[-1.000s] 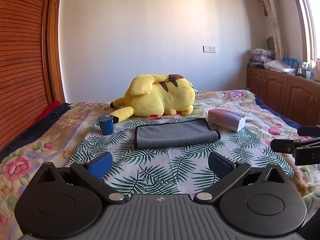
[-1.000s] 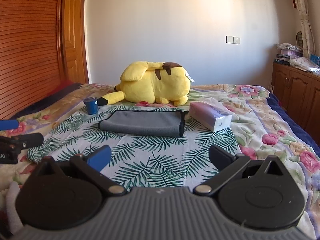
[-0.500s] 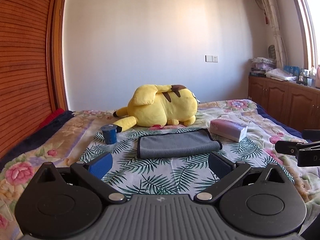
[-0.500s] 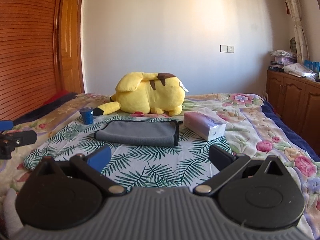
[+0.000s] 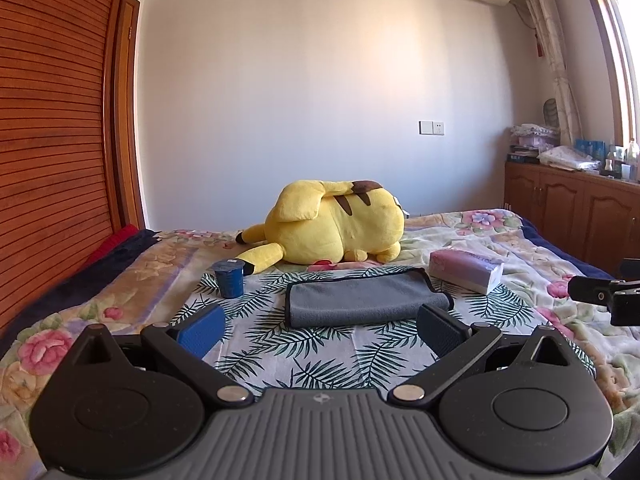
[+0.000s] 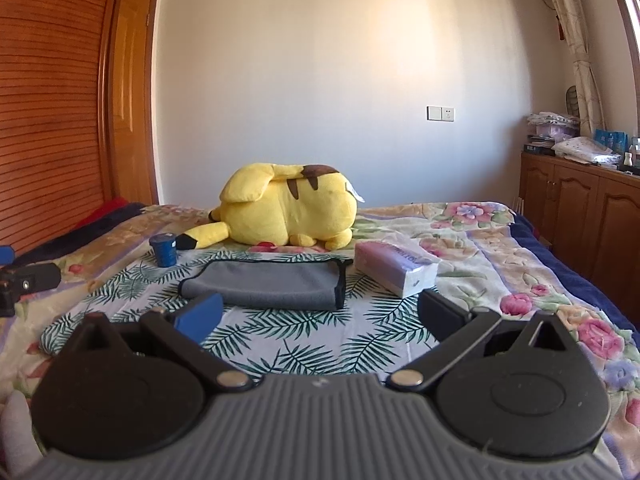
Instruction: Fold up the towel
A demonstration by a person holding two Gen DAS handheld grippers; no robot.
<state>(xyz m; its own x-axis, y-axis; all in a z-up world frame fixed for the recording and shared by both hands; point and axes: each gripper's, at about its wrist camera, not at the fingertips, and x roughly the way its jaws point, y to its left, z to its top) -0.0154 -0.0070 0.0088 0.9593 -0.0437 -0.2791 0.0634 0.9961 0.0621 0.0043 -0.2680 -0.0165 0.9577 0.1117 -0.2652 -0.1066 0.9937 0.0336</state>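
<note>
A grey towel (image 5: 362, 298) with a dark hem lies folded flat on the palm-leaf cloth on the bed; it also shows in the right wrist view (image 6: 266, 284). My left gripper (image 5: 320, 330) is open and empty, low over the cloth, short of the towel's near edge. My right gripper (image 6: 320, 316) is open and empty, also short of the towel. The right gripper's fingers show at the right edge of the left wrist view (image 5: 600, 294). The left gripper's fingers show at the left edge of the right wrist view (image 6: 28, 280).
A yellow plush toy (image 5: 332, 226) lies behind the towel. A blue cup (image 5: 229, 278) stands to the towel's left. A pink tissue pack (image 5: 466, 270) lies to its right. Wooden cabinets (image 5: 572, 216) line the right wall; a wooden wardrobe (image 5: 52, 140) stands left.
Both grippers have tilted up and drawn back a little, so the towel sits lower in both views. The towel has not moved. Both jaws stay open.
</note>
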